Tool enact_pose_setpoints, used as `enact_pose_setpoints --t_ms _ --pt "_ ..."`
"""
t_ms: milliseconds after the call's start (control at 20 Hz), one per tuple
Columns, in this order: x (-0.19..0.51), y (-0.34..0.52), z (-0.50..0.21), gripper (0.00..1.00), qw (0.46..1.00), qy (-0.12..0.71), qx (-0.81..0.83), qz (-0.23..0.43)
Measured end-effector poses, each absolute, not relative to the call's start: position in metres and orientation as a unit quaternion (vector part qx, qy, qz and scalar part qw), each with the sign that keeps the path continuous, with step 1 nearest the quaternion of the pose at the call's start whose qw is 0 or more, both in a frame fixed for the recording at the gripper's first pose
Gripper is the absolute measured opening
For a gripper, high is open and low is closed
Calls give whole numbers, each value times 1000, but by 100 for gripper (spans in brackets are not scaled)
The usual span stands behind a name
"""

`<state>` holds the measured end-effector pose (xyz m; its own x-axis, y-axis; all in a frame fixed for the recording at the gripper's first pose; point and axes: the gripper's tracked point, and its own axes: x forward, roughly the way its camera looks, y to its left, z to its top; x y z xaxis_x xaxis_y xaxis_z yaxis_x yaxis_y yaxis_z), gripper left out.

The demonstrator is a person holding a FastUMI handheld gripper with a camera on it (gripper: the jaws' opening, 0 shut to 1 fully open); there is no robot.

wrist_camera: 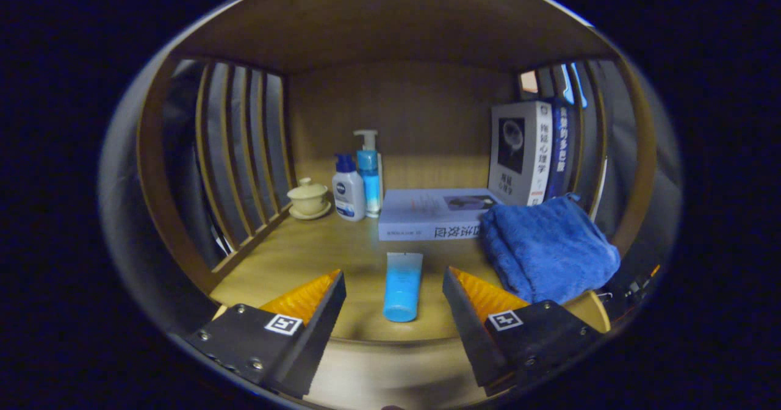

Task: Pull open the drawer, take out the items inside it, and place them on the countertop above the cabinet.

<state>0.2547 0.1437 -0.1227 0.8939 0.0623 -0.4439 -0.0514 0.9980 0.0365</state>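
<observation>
the gripper (395,288) faces the countertop (287,263) of the cabinet, a wooden shelf bay with slatted sides and a board overhead, and its two fingers are spread wide with nothing pinched between them. the landmark here is the blue tube (403,287), which lies flat on the countertop between the fingertips, cap end toward the camera and crimped end pointing at the back wall. neither finger touches it, so it looks set down and let go rather than about to be lifted; by my reading it is one of the drawer's items, laid near the front edge because that is the easiest reach from below. just beyond the tube lies a flat book (433,215), and right of the tube, past the right finger, a folded blue towel (549,248) slumps near the front edge, perhaps also out of the drawer. behind the towel two upright books (531,154) lean against the right slats. beyond and left of the tube stand a white bottle (348,188) and a blue pump bottle (368,172), just beside each other, with a small lidded cup on a saucer (309,199) further left by the slats. these back items are tidy and look like resident furnishings. the drawer itself is out of sight, so whether it still holds anything cannot be told.
</observation>
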Motion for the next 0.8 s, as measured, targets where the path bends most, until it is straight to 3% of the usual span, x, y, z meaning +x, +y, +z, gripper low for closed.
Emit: enact_pose_setpoints --t_ms 350,800 --pt "165 123 -87 95 983 178 -20 42" --pt "43 95 -126 94 983 178 -42 4"
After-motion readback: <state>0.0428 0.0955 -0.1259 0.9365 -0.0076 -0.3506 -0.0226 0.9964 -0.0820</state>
